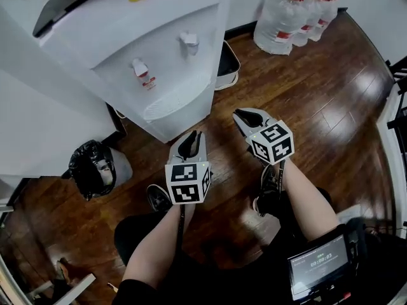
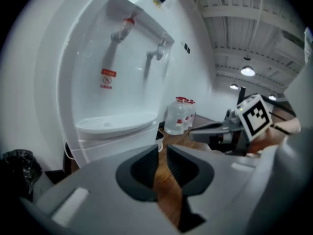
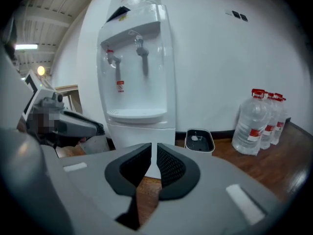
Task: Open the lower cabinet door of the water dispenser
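The white water dispenser stands at the upper left, with two taps over a drip tray. Its lower cabinet front shows closed below the tray, partly hidden behind my jaws. My left gripper hovers over the wood floor just in front of the dispenser's base, jaws almost together and empty. A little to its right, my right gripper is also shut on nothing. Neither one touches the dispenser.
A black-bagged bin sits left of the dispenser and a small dark-lined bin on its right. Several large water bottles stand by the back wall. The person's legs and shoes are below the grippers, and a screen device is at the lower right.
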Tool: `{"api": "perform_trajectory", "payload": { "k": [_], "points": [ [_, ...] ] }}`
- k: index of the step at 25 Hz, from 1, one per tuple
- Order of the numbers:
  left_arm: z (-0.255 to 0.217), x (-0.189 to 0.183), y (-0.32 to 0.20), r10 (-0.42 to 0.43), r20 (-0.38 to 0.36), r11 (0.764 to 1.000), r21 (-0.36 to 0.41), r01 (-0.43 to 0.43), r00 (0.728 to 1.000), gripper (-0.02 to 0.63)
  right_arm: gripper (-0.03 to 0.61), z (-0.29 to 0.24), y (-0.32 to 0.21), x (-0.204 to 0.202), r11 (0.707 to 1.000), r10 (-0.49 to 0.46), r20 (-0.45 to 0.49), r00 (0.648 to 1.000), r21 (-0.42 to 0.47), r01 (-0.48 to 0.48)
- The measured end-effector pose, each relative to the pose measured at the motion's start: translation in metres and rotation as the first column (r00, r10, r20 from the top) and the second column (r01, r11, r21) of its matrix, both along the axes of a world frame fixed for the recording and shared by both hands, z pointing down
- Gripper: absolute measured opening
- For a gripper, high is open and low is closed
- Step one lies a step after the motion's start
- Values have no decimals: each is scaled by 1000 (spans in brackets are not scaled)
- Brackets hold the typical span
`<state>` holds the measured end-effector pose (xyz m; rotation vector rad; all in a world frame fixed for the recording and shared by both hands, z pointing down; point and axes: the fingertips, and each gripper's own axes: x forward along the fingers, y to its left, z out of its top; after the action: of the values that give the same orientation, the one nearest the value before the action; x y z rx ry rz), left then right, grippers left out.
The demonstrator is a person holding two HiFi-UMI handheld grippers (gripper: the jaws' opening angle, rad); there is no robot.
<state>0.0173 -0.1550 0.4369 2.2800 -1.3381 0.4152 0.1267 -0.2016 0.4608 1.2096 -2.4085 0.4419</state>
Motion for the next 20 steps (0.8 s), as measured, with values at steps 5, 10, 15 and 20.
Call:
{"api": "perform_trajectory", "payload": {
  "k": [5, 10, 15, 20],
  "points": [
    [35, 24, -8, 108, 72, 994, -43, -105, 992, 79, 110, 23, -30, -6, 997, -39, -3, 999, -62, 39],
    [49, 45, -6, 207, 15, 967, -153, -202, 978, 83, 190, 56, -55, -16, 988, -108, -82, 991, -122, 98],
    [53, 40, -16, 224, -10, 951, -217, -221, 974, 83, 336, 109, -74, -25, 951, -234, -140, 962, -238, 196],
    [45, 34, -32, 203, -44, 952, -225, -208, 978, 83, 360, 125, -115, -33, 917, -396, -248, 884, -160, 366]
  ]
}}
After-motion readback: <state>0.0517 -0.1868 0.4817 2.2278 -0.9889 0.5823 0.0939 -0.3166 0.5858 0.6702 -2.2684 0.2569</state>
